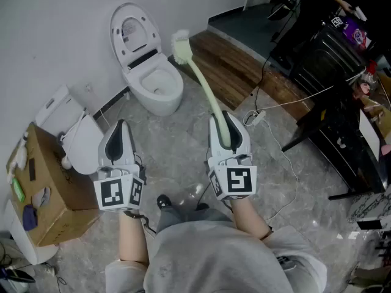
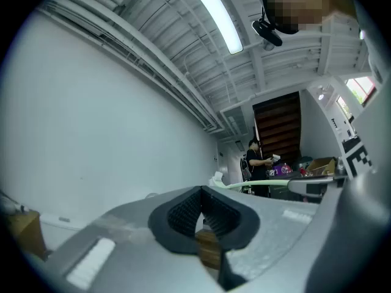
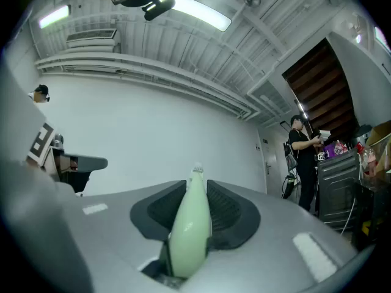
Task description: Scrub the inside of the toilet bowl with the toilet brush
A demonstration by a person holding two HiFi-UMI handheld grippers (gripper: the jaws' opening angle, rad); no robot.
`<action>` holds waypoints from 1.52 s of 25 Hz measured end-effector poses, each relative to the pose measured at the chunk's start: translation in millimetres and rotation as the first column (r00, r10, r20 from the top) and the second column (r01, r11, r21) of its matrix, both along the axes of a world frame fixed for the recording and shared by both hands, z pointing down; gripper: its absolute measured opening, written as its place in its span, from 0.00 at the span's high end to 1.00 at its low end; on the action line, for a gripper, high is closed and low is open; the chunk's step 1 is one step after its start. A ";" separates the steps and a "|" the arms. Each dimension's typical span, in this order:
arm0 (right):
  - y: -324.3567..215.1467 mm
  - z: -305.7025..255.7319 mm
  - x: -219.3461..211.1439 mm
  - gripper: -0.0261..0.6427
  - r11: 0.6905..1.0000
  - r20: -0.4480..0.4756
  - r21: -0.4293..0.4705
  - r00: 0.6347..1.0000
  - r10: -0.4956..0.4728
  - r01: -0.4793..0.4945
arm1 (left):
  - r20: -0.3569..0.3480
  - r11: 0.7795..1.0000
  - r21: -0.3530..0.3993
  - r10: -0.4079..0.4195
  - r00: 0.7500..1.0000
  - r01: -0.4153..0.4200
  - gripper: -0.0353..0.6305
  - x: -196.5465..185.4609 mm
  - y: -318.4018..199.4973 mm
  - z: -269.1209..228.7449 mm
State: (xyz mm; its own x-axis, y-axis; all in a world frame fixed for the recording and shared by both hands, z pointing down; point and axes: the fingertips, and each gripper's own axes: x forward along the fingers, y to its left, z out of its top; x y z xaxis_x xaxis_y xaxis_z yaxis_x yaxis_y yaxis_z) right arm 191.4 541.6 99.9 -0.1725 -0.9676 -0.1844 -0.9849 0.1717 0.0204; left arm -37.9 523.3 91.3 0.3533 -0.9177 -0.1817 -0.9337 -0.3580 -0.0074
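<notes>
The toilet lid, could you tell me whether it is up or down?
Up: the toilet lid stands raised behind the toilet bowl, whose inside is uncovered in the head view.

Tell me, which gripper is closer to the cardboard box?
Left. The left gripper is just right of the cardboard box; the right gripper, holding the brush, is farther right.

White walls point(image 1: 55, 23) meet a grey marbled floor point(image 1: 177, 157), wooden platform point(image 1: 229, 69) beyond, strip light point(image 2: 217, 14) overhead.
</notes>
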 end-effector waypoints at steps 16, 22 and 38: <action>18.5 0.5 11.4 0.81 0.999 -0.001 0.014 0.999 -0.034 0.034 | -0.008 1.000 0.021 -0.018 1.000 0.018 0.94 20.5 19.8 -7.4; 14.1 4.6 13.2 0.81 0.999 0.027 0.015 0.999 -0.041 0.041 | -0.005 1.000 0.022 -0.014 1.000 0.014 0.94 22.5 10.6 -5.7; -132.2 3.2 -22.8 0.81 1.000 0.022 0.007 1.000 -0.018 0.018 | -0.023 0.999 0.045 0.027 0.999 -0.026 0.94 -10.3 -146.1 -13.5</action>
State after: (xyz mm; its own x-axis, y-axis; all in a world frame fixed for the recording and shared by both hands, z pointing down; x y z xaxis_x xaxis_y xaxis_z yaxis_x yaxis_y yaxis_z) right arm 168.6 409.4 103.1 -0.1859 -0.9631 -0.1946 -0.9819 0.1896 -0.0004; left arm -48.2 377.1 77.8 0.3723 -0.8989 -0.2309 -0.9241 -0.3822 -0.0018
